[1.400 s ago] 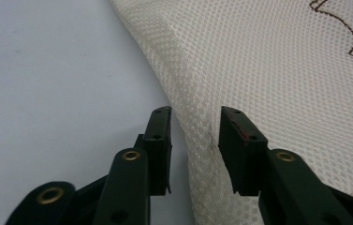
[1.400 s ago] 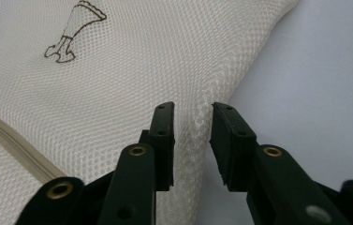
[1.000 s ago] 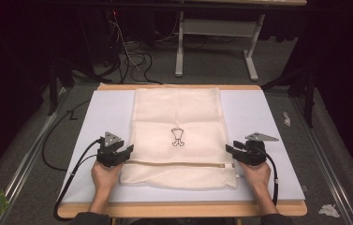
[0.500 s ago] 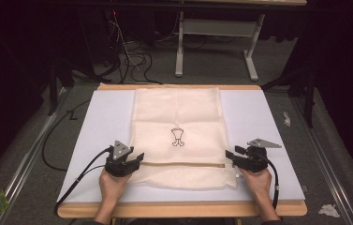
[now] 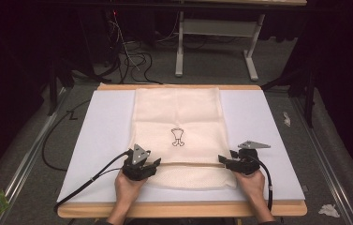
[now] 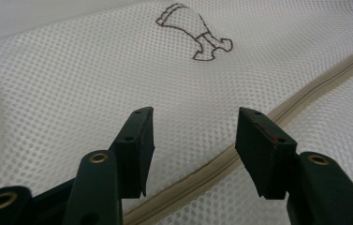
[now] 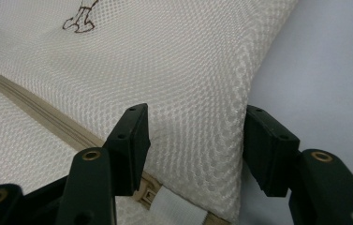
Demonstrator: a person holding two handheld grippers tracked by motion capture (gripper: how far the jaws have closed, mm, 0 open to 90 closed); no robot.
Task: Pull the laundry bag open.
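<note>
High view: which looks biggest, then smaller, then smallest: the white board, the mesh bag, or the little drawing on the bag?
1. White board: biggest, it reaches out past the bag on both sides.
2. Mesh bag: next, it covers the middle of the board.
3. Little drawing: smallest, a tiny mark on the bag.

black tongs [image 5: 156, 163], brass screws, trailing cables

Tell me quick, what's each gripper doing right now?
Left gripper: open, just been opening, over the mesh bag, holding nothing.
Right gripper: open, just been opening, straddling the bag's edge, nothing gripped.
</note>
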